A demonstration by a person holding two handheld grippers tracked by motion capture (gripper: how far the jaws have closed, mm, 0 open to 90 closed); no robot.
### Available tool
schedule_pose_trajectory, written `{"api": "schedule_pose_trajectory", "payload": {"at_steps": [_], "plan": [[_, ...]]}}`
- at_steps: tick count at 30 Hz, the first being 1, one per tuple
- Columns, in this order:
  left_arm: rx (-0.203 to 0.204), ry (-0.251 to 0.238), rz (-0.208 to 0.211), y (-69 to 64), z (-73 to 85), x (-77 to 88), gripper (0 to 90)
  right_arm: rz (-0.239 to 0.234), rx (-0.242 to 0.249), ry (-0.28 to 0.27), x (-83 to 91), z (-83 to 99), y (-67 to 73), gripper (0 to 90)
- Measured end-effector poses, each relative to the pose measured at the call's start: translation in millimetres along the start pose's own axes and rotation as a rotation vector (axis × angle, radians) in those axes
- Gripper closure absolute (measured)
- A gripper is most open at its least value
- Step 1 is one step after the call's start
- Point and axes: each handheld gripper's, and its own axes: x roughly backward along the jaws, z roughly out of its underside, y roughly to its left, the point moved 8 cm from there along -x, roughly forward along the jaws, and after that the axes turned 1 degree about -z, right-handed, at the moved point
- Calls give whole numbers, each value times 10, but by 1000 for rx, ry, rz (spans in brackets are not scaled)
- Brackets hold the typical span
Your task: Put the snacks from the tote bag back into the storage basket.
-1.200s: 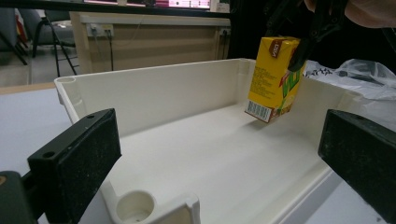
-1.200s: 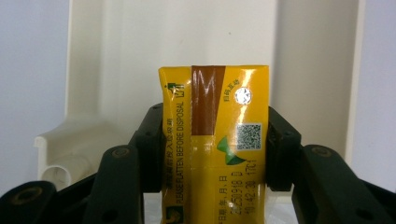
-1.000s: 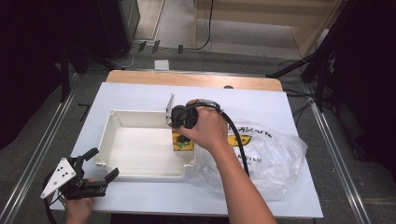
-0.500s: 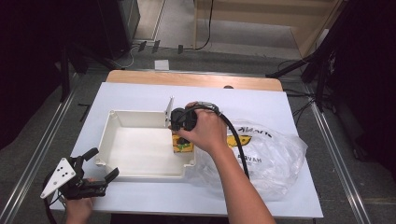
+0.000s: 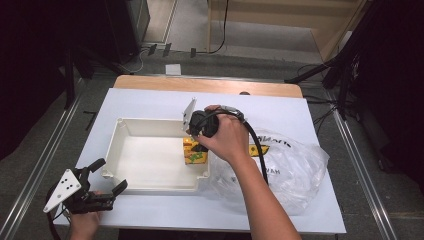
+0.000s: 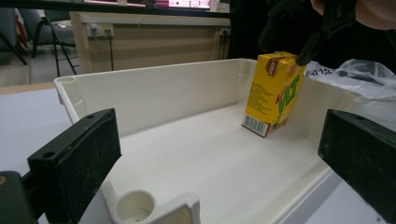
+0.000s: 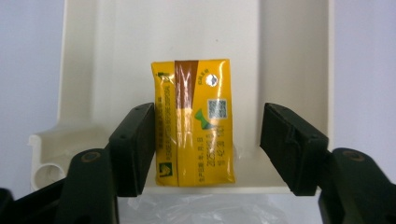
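Observation:
A yellow drink carton (image 5: 194, 152) stands slightly tilted at the right end of the white tray (image 5: 150, 121), close to its wall. My right gripper (image 5: 199, 142) hangs straight over it, and its jaws have just been opening. In the right gripper view the carton (image 7: 194, 121) lies between the pads of that gripper (image 7: 208, 149): the left pad is at the carton's edge and the right pad stands clear with a gap. My left gripper (image 5: 111, 175) rests at the table's front left, open and empty. It faces the tray (image 6: 163, 93) and the carton (image 6: 273, 93).
A crumpled clear plastic bag (image 5: 290, 170) with printed lettering lies right of the tray, against its right wall. The tray sits on a white table sheet (image 5: 280, 110), with a wooden edge at the far side. Metal rails run along both sides of the table.

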Motion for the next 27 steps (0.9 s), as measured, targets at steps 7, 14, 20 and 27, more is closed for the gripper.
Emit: {"api": "schedule_pose_trajectory", "payload": {"at_steps": [7,14,20,27], "plan": [[0,1,-1,0,2,1,0,3,-24,-79,37,75,-17,258],[-2,3,-3,5,3,2,0,4,-75,-184,98,204,-17,185],[-3,4,-3,5,4,1,0,-8,-102,-229,154,298,-13,160],[-2,4,-4,5,4,2,0,15,-125,-263,195,367,-4,134]]}}
